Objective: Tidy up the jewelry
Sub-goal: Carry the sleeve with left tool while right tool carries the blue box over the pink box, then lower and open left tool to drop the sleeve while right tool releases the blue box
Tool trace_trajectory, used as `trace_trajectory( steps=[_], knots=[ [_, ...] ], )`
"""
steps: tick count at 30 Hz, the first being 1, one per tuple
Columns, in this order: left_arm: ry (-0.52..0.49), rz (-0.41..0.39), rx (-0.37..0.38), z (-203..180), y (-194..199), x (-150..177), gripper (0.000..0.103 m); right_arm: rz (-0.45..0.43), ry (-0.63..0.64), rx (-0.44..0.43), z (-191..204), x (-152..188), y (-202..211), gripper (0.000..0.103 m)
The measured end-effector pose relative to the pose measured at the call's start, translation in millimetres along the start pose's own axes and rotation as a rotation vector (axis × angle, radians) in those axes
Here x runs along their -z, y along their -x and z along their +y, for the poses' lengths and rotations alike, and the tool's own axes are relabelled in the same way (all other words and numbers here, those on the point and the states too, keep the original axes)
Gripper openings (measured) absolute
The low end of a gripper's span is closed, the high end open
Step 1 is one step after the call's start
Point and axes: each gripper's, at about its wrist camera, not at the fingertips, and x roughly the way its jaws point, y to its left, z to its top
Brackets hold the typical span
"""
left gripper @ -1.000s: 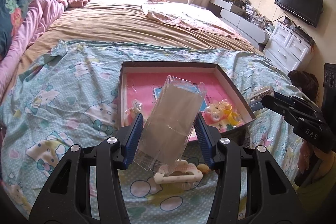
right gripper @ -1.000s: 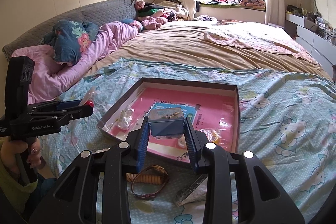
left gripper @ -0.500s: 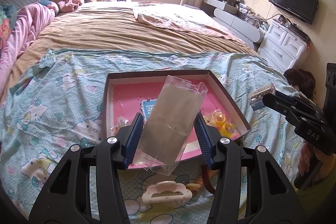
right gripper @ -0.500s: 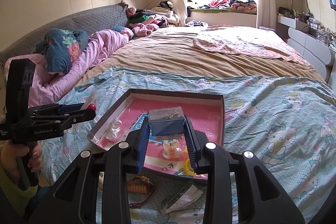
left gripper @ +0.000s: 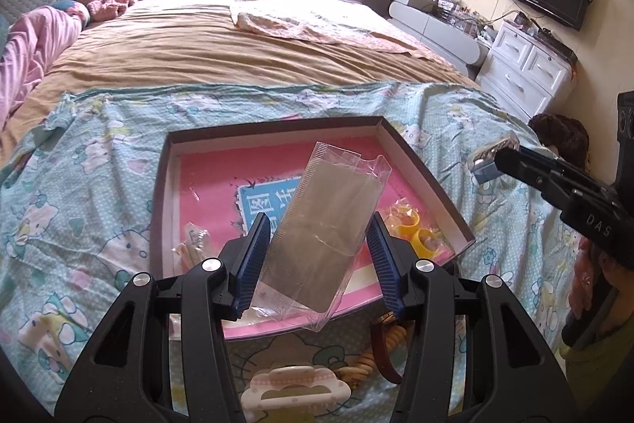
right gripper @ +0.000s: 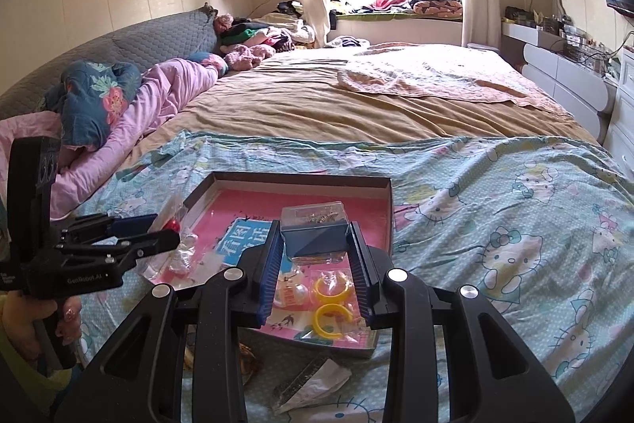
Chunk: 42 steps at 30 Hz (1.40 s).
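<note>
My left claw [left gripper: 317, 258] clamps the clear sleeve [left gripper: 325, 244] above the tray [left gripper: 428, 173] on the bed. My right claw [right gripper: 317, 274] clamps the small blue box [right gripper: 315, 236] over the same tray.

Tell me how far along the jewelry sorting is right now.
Partly done. Already in the shallow box: yellow rings and a few small bagged pieces. In hand: the left tool clamps a clear plastic sleeve, and the right tool clamps a small blue case, both above the box. Left on the bedspread: a pink hair clip, a strap and coiled band, and a flat packet.
</note>
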Motion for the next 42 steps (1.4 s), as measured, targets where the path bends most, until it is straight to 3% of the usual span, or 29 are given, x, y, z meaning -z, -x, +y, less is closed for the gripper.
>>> trace_trajectory(
  steps=[22,32,35,42],
  knots=[
    [-0.032,0.136,0.007,-6,-55,29,0.043,0.125,-0.048,0.059,-21,42,-52,0.031],
    [-0.026,0.138,0.021,-7,-59,33,0.043,0.137,-0.038,0.052,-15,41,-57,0.031],
    [-0.013,0.132,0.022,-4,-57,31,0.051,0.140,-0.039,0.046,-15,38,-58,0.031],
    [-0.001,0.126,0.020,-1,-51,28,0.051,0.150,-0.049,0.052,-14,36,-60,0.031]
  ],
)
